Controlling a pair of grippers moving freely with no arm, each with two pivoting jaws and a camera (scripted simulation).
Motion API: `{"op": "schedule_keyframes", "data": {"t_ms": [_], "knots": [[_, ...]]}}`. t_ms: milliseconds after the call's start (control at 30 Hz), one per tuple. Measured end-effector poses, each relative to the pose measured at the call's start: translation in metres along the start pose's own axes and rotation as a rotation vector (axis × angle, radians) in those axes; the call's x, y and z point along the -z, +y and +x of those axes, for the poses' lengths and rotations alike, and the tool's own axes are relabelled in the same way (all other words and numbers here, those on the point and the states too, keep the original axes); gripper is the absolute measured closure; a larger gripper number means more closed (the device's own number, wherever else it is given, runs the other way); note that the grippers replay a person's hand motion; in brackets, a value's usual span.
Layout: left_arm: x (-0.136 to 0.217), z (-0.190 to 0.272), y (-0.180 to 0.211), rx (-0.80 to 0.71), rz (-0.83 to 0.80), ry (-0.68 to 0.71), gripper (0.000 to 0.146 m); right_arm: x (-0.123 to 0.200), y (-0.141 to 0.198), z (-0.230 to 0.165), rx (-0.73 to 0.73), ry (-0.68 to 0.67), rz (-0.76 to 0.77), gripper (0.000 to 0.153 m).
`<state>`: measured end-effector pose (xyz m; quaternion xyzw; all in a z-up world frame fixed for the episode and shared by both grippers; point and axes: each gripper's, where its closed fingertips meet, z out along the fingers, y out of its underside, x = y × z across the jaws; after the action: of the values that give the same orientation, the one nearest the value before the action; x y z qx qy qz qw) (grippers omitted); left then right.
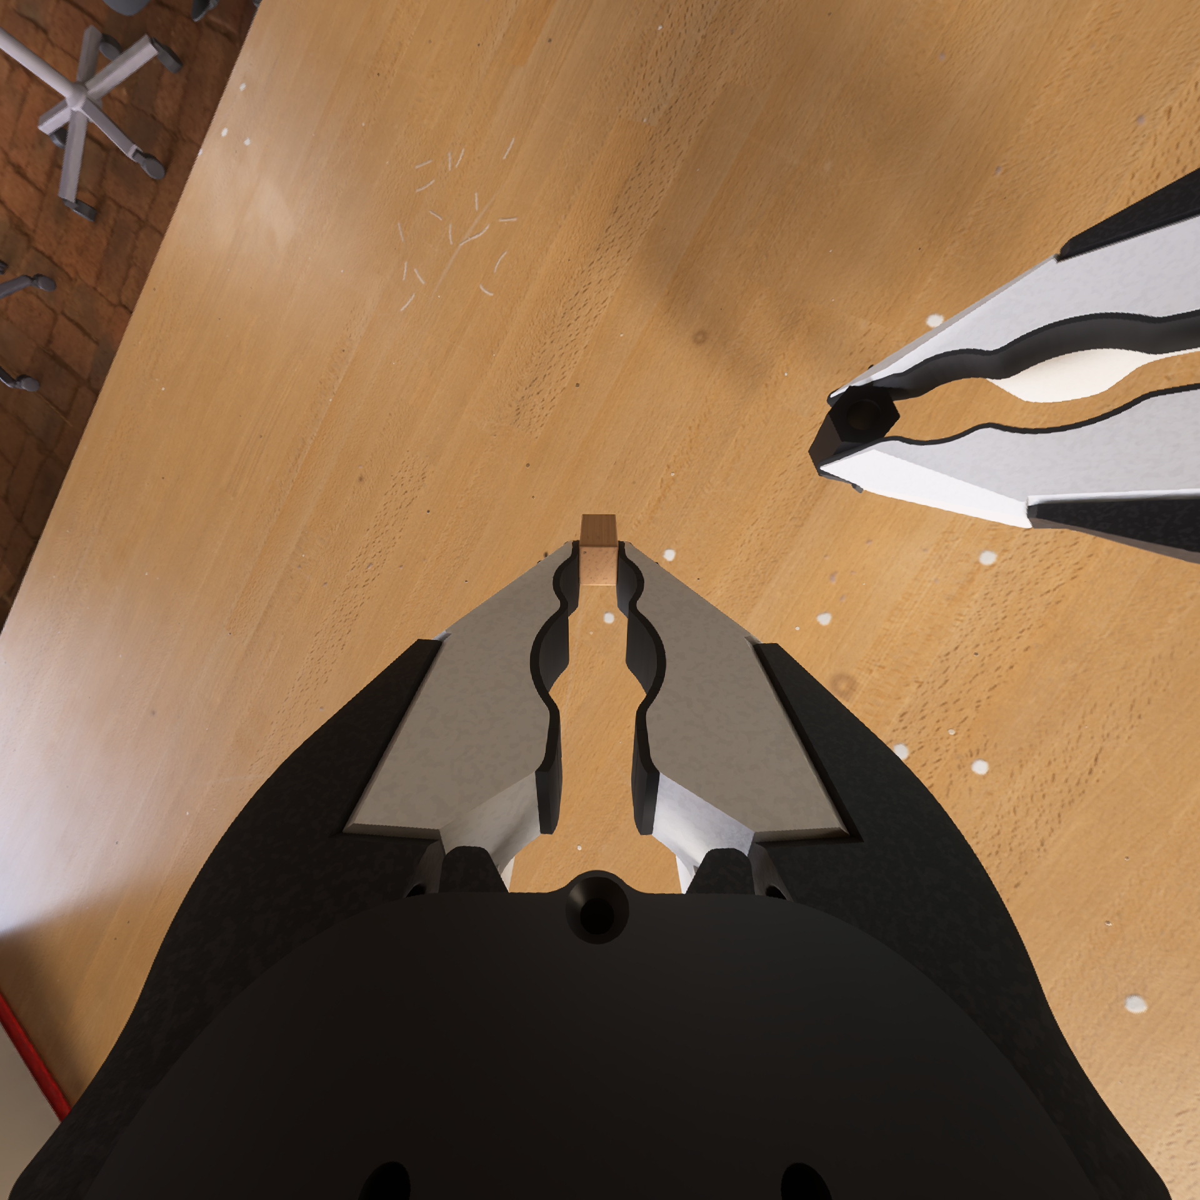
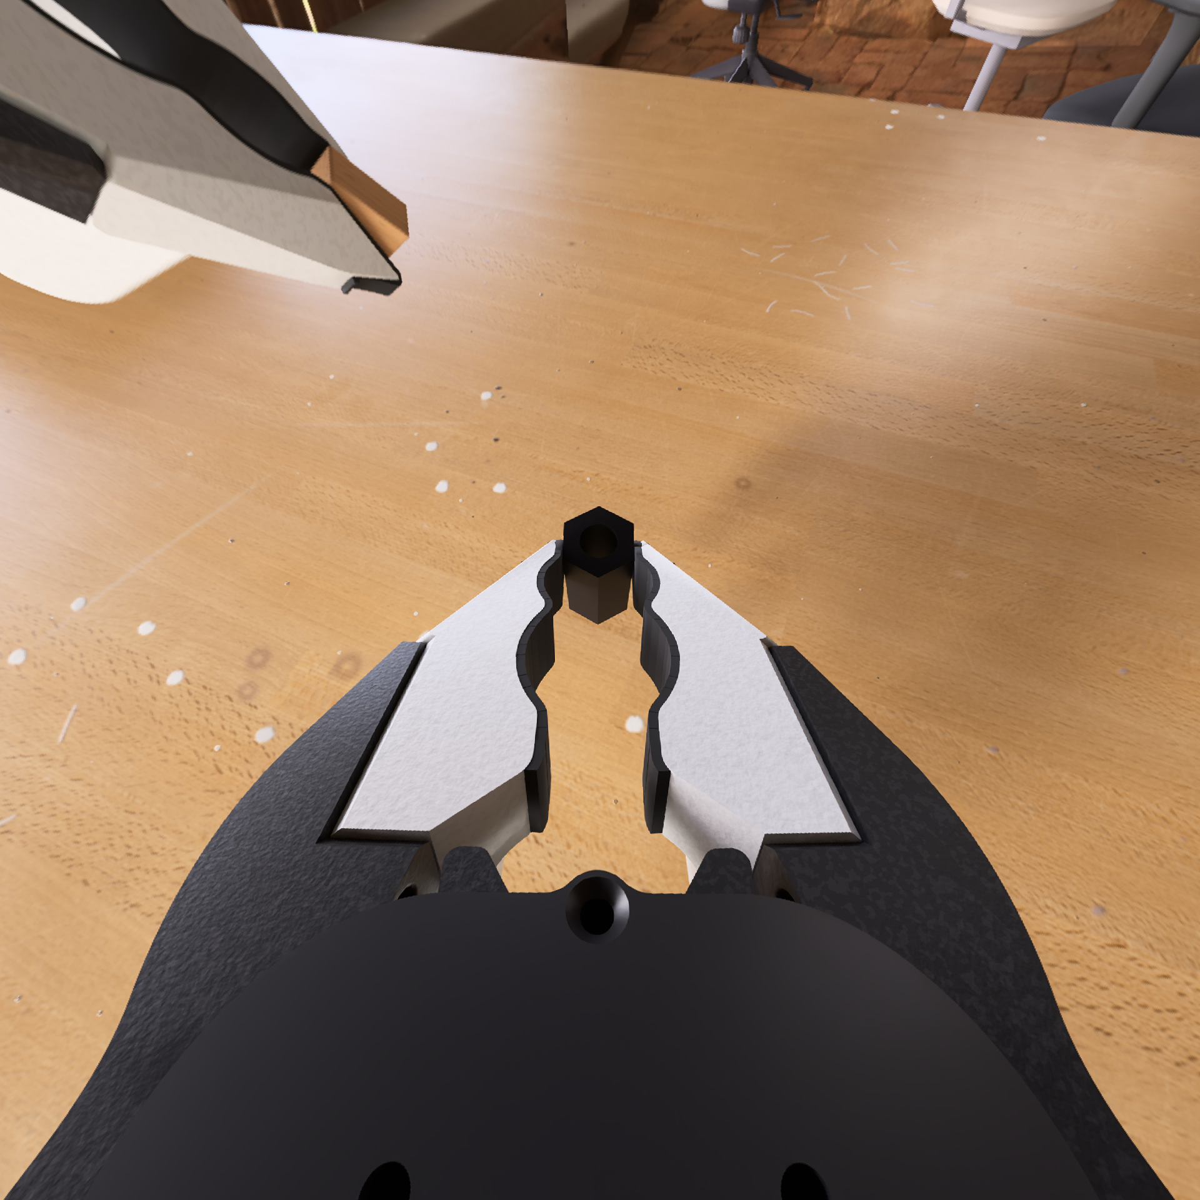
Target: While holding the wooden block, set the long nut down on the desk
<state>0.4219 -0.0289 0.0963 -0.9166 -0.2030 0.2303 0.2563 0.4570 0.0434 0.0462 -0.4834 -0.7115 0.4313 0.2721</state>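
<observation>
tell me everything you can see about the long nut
The long nut is a small black hexagonal sleeve, matte like dark metal or plastic, with a round bore open at its visible end. It is clamped at the very tips of the right gripper, one finger on each side, with its bored end poking past the fingertips. It hangs above the wooden desk, apparently not touching it. From the left wrist view it shows end-on, to the right of the block-holding gripper.

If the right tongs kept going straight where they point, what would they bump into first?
Probably just the desk. The right tongs point down at bare wood, so the long nut they grip would likely touch first. The left tongs sit off to the side.
</observation>
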Motion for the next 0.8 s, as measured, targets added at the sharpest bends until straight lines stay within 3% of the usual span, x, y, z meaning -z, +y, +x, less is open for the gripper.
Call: {"op": "schedule_keyframes", "data": {"t_ms": [667,800], "knots": [[-0.02,0.005,0.008,-0.028,-0.047,0.017,0.136,-0.012,0.02,-0.006,0.038,-0.016,-0.099,0.132],[-0.018,0.003,0.009,-0.022,-0.041,0.014,0.136,-0.011,0.021,-0.01,0.057,-0.043,-0.102,0.117]]}}
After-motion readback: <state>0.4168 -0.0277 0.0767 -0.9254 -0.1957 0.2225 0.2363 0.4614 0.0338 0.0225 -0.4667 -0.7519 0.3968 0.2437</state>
